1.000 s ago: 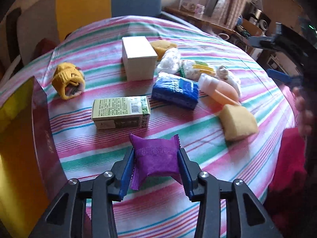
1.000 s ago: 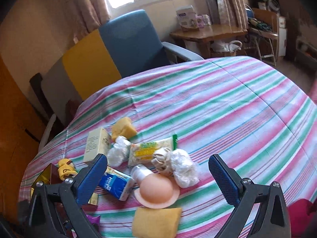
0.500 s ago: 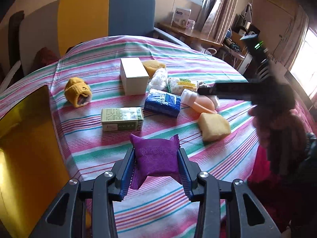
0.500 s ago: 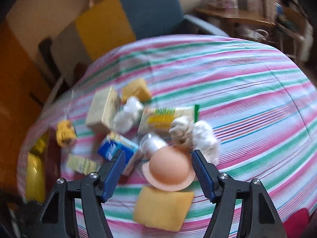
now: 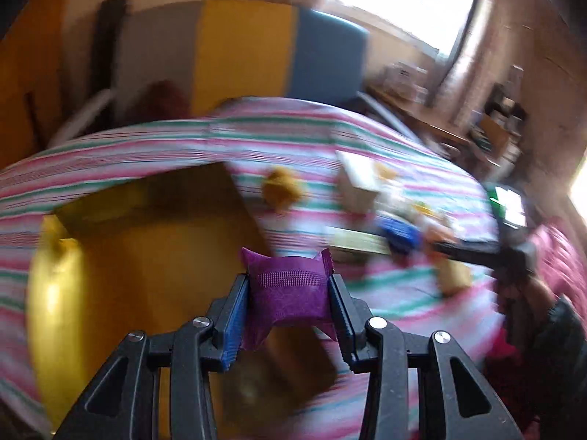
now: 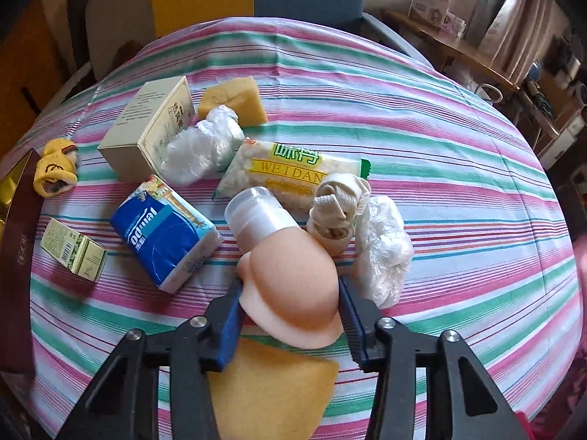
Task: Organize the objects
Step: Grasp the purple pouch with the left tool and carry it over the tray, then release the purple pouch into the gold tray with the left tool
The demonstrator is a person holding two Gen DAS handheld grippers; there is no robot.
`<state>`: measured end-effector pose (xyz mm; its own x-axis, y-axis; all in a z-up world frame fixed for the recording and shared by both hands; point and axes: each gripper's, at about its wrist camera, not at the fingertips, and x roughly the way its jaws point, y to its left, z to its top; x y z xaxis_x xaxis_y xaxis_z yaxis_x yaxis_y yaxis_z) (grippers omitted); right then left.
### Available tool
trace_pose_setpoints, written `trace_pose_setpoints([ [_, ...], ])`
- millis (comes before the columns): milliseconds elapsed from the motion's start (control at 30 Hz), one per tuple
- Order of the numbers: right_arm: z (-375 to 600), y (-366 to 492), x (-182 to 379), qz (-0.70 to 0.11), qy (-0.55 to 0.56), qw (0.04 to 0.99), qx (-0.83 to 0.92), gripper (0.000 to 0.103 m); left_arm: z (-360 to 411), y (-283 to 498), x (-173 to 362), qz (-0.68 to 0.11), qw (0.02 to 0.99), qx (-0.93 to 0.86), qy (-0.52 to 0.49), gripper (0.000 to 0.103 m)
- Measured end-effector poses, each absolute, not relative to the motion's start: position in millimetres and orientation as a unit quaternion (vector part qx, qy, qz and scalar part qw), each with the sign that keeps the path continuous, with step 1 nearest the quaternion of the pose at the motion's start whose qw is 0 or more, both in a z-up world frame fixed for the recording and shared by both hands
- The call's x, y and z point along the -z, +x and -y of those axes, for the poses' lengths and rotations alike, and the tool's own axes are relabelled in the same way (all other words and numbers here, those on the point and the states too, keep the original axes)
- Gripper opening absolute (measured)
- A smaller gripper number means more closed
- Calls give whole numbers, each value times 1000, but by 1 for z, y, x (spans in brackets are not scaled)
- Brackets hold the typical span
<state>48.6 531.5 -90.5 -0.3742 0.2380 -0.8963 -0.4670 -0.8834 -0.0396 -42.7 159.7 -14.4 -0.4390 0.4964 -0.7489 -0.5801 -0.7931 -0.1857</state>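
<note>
The far and right worktop [image 6: 422, 117] lies bare; the tissue pack [image 6: 165, 231], plastic bag [image 6: 383, 253] and sponge [image 6: 271, 388] crowd the middle.

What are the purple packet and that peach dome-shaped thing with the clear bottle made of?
The purple packet looks like thin plastic film or foil: slight sheen, crimped zigzag edges, a pressed seal strip. The peach dome seems soft matte silicone or rubber, smooth with a flared rim. The bottle behind it looks like translucent, frosted plastic.

The tablecloth [image 6: 422, 117] is striped woven cloth, matt. At its twelve o'clock a yellow sponge [image 6: 234, 101] looks porous; at nine, a tissue pack [image 6: 165, 233] in glossy plastic film. The purple pouch [image 5: 290, 293] looks textured, faintly shiny.
</note>
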Motion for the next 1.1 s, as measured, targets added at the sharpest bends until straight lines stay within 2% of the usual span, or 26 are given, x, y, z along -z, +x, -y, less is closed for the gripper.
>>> trace_pose_setpoints([
  [233, -531, 50, 87, -105, -510, 219, -825, 46, -76, -136, 39, -26, 186, -873, -451, 43],
  [467, -525, 47, 88, -102, -509, 215, -827, 46, -66, -189, 68, -37, 153, -869, -470, 45],
  [667, -518, 48, 90, -94, -513, 214, -826, 46, -63, -216, 85, -49, 115, -870, -477, 52],
  [733, -521, 45, 91, -94, -513, 214, -826, 46, -62, -217, 83, -54, 107, -873, -473, 63],
  [767, -521, 45, 91, -95, -512, 214, -826, 46, -61, -215, 80, -55, 106, -874, -470, 64],
  [900, -522, 44, 92, -94, -511, 215, -827, 46, -54, -199, 61, -46, 105, -883, -455, 65],
  [1100, -520, 43, 94, -85, -514, 216, -826, 46, -42, -129, 29, -44, 88, -905, -414, 65],
])
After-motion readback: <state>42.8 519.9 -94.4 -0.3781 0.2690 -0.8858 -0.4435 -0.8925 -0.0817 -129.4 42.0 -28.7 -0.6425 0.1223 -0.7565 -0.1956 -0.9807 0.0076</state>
